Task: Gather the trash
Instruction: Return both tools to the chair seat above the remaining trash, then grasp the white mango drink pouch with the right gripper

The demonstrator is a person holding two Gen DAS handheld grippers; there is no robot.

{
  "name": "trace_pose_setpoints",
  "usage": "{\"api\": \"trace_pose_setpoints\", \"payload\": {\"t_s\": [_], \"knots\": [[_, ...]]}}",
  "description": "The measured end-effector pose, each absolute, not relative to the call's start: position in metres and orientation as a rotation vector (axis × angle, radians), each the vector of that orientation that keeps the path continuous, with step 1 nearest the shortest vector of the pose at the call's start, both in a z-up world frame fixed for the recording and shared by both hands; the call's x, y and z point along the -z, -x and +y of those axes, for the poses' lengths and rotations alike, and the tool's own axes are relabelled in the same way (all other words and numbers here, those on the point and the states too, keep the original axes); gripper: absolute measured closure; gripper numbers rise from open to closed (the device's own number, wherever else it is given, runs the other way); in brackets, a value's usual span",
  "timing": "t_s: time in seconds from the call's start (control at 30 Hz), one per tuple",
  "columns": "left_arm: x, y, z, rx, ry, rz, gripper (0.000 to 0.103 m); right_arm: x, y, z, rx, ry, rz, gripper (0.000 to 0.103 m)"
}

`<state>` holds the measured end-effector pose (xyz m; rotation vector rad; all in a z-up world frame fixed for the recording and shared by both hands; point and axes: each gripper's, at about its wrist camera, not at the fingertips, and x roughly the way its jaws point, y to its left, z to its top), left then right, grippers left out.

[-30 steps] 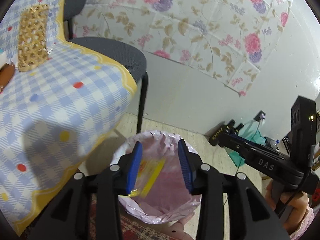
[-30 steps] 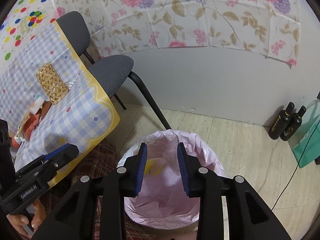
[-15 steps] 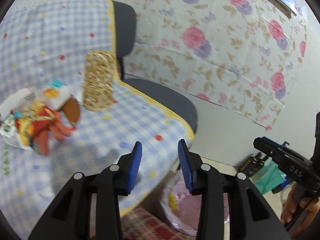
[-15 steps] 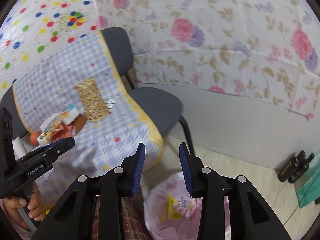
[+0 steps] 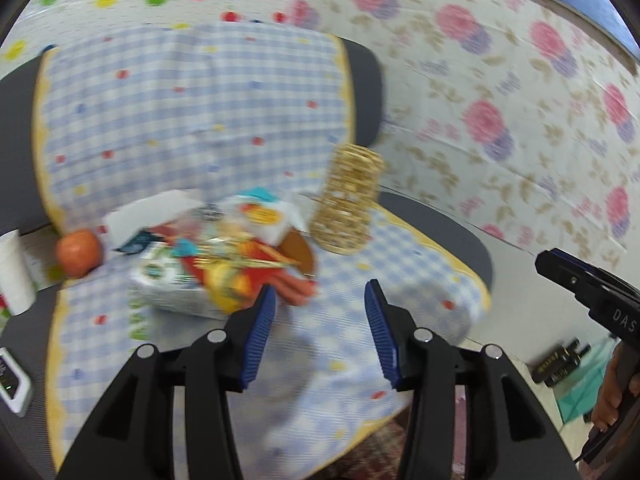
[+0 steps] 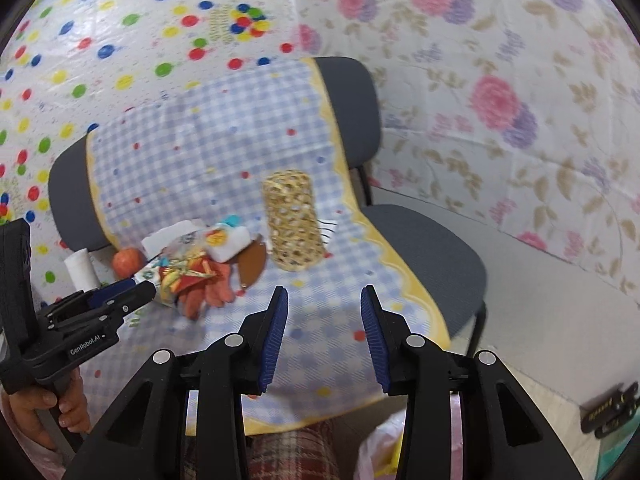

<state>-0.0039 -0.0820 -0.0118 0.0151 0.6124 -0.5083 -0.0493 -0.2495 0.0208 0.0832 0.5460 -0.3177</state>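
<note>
Hovering above the checked cloth, both tools carry nothing; the left gripper and right gripper have just been spreading their jaws, with only cloth showing between the blue pads — readying, I judge, for another pick. One heap of wrappers lies mid-table, just beside one woven basket standing upright; one orange fruit sits at the heap's far side. One pink-lined bin waits below the table edge — placed there, probably, for short drops.
</note>
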Motion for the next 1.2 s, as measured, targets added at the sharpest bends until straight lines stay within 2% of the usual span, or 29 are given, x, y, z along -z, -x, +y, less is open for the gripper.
{"api": "trace_pose_setpoints", "payload": {"t_s": [0.13, 0.43, 0.5, 0.57, 0.83, 1.2], "knots": [[0.009, -0.009, -0.046, 0.41, 0.014, 0.599, 0.053, -0.021, 0.018, -0.23, 0.255, -0.043, 0.555, 0.059], [0.015, -0.042, 0.012, 0.255, 0.057, 0.617, 0.052, -0.01, -0.046, -0.204, 0.168, -0.004, 0.593, 0.058], [0.016, -0.051, 0.021, 0.225, 0.06, 0.617, 0.052, -0.007, -0.062, -0.202, 0.148, 0.0, 0.604, 0.054], [0.019, -0.059, 0.027, 0.2, 0.066, 0.623, 0.049, -0.002, -0.076, -0.2, 0.14, 0.005, 0.611, 0.043], [0.04, -0.088, 0.032, 0.15, 0.056, 0.674, 0.045, 0.031, -0.136, -0.207, 0.107, -0.012, 0.694, 0.034], [0.051, -0.127, 0.029, 0.127, 0.04, 0.713, 0.045, 0.057, -0.199, -0.226, 0.084, -0.107, 0.755, 0.033]]}}
